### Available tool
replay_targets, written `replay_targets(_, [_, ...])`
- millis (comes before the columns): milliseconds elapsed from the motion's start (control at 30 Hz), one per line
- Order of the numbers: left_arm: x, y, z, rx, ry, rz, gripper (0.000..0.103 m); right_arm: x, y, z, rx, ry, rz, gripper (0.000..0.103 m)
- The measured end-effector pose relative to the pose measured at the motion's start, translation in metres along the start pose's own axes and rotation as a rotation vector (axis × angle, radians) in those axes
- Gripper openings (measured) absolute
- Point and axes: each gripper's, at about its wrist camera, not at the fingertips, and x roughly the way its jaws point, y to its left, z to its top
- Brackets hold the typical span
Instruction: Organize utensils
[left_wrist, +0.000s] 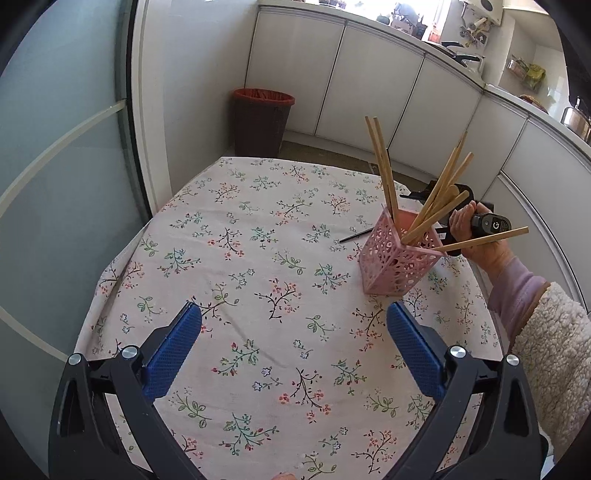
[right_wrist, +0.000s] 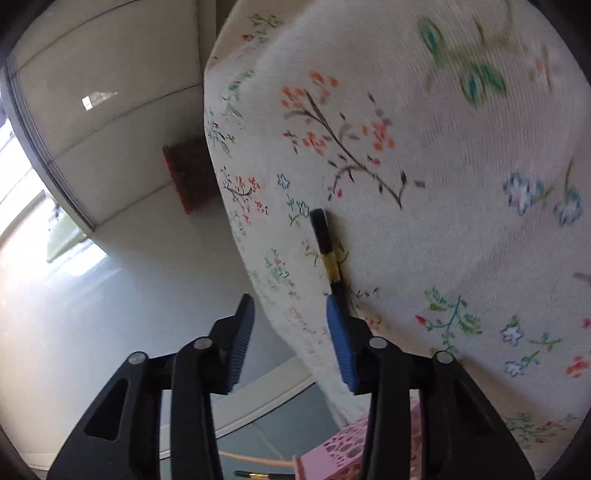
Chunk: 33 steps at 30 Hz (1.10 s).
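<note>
A pink perforated holder (left_wrist: 395, 262) stands at the right of the floral tablecloth (left_wrist: 258, 258), with several wooden chopsticks (left_wrist: 384, 166) fanned out of it. A black chopstick (left_wrist: 356, 235) lies on the cloth just left of and behind it. My left gripper (left_wrist: 295, 317) hovers open over the near cloth, nothing between its blue pads. A hand (left_wrist: 480, 251) holds my right gripper behind the holder. In the right wrist view the black chopstick (right_wrist: 325, 251), with a gold band, lies along the right fingertip of my right gripper (right_wrist: 288, 302). A gap shows between the pads, and nothing is pressed. The holder (right_wrist: 332, 454) shows at the bottom.
A dark bin with a red liner (left_wrist: 262, 122) stands on the floor beyond the table's far edge. White cabinets (left_wrist: 369, 85) run along the back and right. A glass door (left_wrist: 55, 184) is at the left. A fleece sleeve (left_wrist: 554, 350) reaches in at the right.
</note>
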Motion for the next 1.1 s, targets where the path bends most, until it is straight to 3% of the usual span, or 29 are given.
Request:
replay_targets(33, [0.002,0.001,0.0,-0.003,0.007,0.0,0.096,-0.001,0.005,0.001,-0.02,-0.01,-0.055,0.054])
replay_targets(200, [0.013,0.001,-0.001,0.004,0.057,0.013,0.096,0.004,0.042,0.003,-0.112,-0.041,-0.271,0.052])
replay_targets(267, [0.015,0.003,-0.001,-0.005,0.071,0.015,0.096,0.008,0.051,0.01,-0.104,-0.053,-0.345,0.036])
replay_targets(367, [0.022,0.01,-0.001,-0.029,0.108,0.032,0.096,0.015,0.061,0.021,-0.071,-0.019,-0.408,0.035])
replay_targets(500, [0.038,0.02,-0.005,-0.104,0.204,0.0,0.096,0.03,0.087,0.02,-0.189,0.004,-0.583,0.033])
replay_targets(533, [0.04,0.023,-0.005,-0.119,0.221,-0.002,0.096,0.031,0.089,0.02,-0.189,0.004,-0.599,0.03])
replay_targets(600, [0.041,0.027,-0.006,-0.137,0.23,0.01,0.096,0.037,0.1,0.018,-0.184,-0.001,-0.645,0.011])
replay_targets(767, [0.038,0.028,-0.005,-0.137,0.217,0.013,0.096,0.028,0.1,0.021,-0.216,-0.005,-0.6,0.007])
replay_targets(933, [0.034,0.024,-0.004,-0.116,0.201,0.005,0.096,-0.007,0.098,0.018,-0.266,-0.102,-0.677,0.009])
replay_targets(1033, [0.032,0.023,-0.003,-0.112,0.194,-0.004,0.096,-0.041,0.092,0.02,-0.292,-0.208,-0.616,0.008])
replay_targets(1100, [0.032,0.022,-0.003,-0.106,0.19,-0.011,0.096,-0.069,0.09,0.018,-0.324,-0.306,-0.492,0.007])
